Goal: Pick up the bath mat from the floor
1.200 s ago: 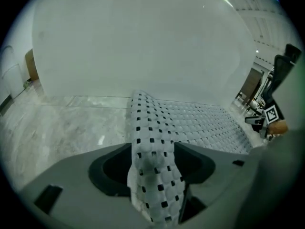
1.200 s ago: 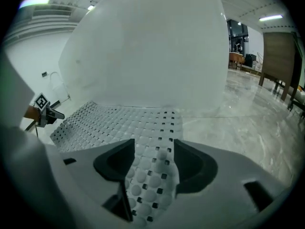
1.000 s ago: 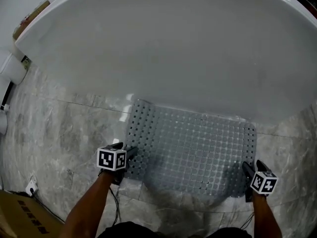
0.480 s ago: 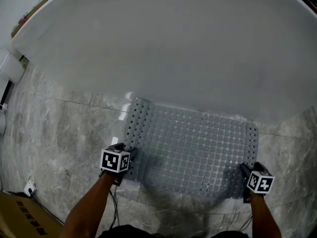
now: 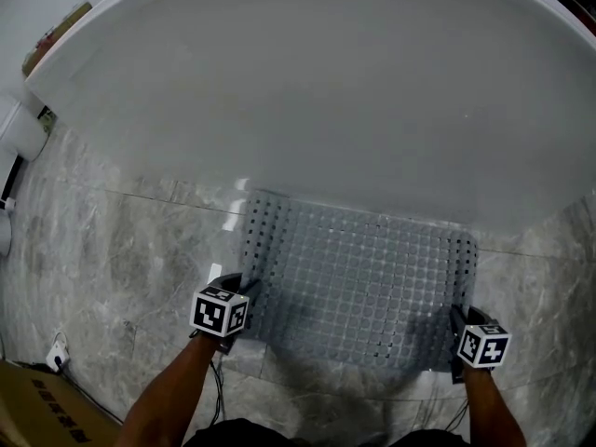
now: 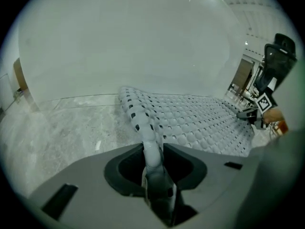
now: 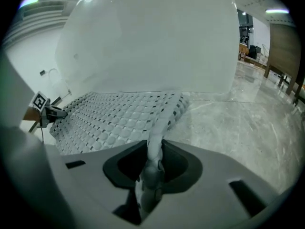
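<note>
A grey perforated bath mat (image 5: 358,282) lies on the marble floor against the white bathtub (image 5: 317,91). My left gripper (image 5: 244,307) is at the mat's near left corner and its jaws are closing on that edge; in the left gripper view the mat's edge (image 6: 150,142) runs straight into the jaws of my left gripper (image 6: 155,178). My right gripper (image 5: 454,329) is at the near right corner, jaws closing on the mat. In the right gripper view the mat (image 7: 119,116) rises into the pinched jaws of my right gripper (image 7: 152,168).
The tub wall curves close behind the mat. A white fixture (image 5: 19,133) stands at the far left. A cardboard box (image 5: 37,408) and a wall plug with cable (image 5: 58,352) lie at the near left. Furniture legs (image 7: 286,87) show at the right.
Both grippers slid onto the mat's near corners and their jaws came together on its edge. The mat's near edge has lifted slightly and shifted a little.
</note>
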